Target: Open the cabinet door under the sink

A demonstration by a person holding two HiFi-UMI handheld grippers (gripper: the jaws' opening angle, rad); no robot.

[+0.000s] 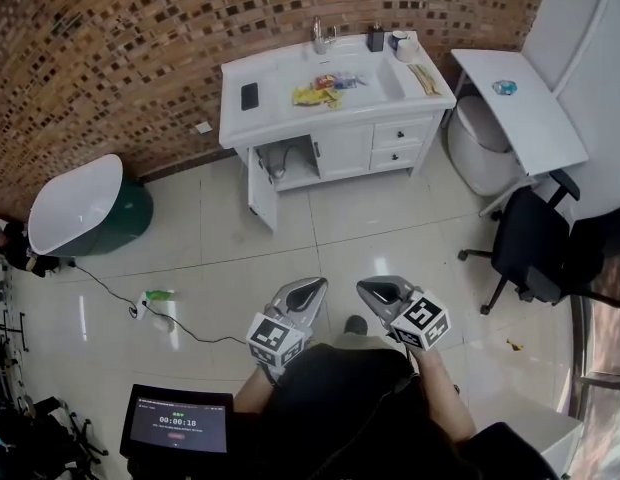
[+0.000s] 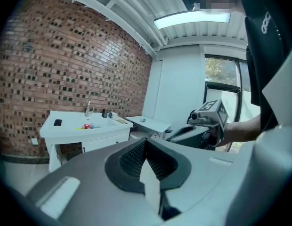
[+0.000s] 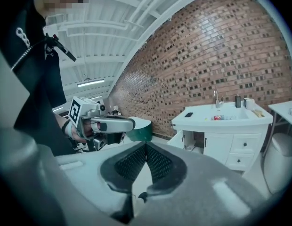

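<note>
Well ahead of the left gripper (image 1: 312, 288) and right gripper (image 1: 370, 288) — both clenched empty — cabinet door (image 1: 261, 190), ajar.

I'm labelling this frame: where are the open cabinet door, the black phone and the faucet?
open cabinet door (image 1: 262, 193): head view, middle of its panel.
black phone (image 1: 249, 95): head view, centre of its face.
faucet (image 1: 319, 36): head view, its upright body.

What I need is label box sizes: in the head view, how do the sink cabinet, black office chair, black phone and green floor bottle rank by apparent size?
1. sink cabinet
2. black office chair
3. black phone and green bottle: both tiny and look about alike, so unranked.
</note>
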